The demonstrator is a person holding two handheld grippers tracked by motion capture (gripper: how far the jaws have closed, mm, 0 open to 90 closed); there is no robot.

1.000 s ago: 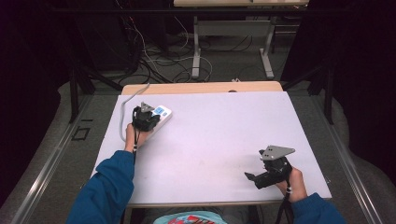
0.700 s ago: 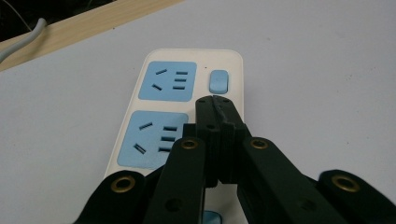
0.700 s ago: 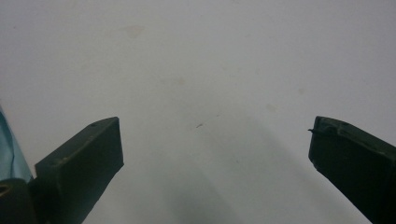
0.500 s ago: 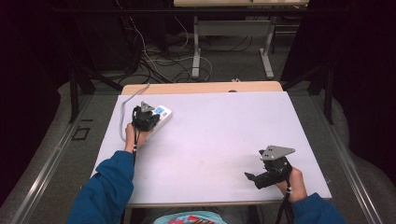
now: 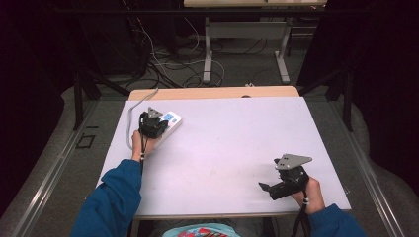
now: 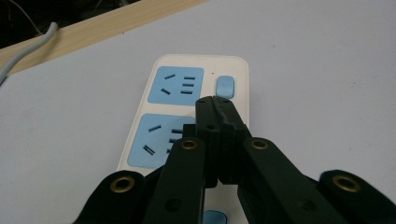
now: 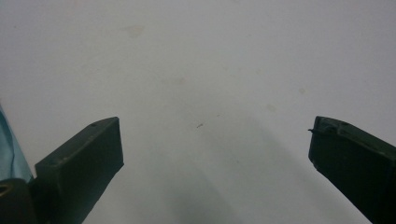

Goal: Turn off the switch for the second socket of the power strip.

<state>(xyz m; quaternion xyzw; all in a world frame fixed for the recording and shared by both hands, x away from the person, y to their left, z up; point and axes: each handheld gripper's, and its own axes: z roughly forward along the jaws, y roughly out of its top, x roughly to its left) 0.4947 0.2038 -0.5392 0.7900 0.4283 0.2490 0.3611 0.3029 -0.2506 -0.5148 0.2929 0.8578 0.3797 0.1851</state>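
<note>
A white power strip [image 5: 170,123] [image 6: 201,74] with light blue sockets lies at the table's far left. My left gripper [image 5: 152,126] [image 6: 215,103] hovers over it, shut with nothing between its jaws. Its tips sit just below a small blue switch [image 6: 226,86] beside the upper socket [image 6: 176,85]; whether they touch the strip cannot be told. My right gripper [image 5: 269,188] [image 7: 215,154] rests near the table's front right corner, open, with only bare table between its jaws.
The white table top [image 5: 232,138] has a wooden strip [image 5: 212,93] along its far edge. A grey cable [image 5: 131,118] [image 6: 28,46] runs from the power strip off the table's far left. Cables and a desk frame [image 5: 207,44] stand on the floor beyond.
</note>
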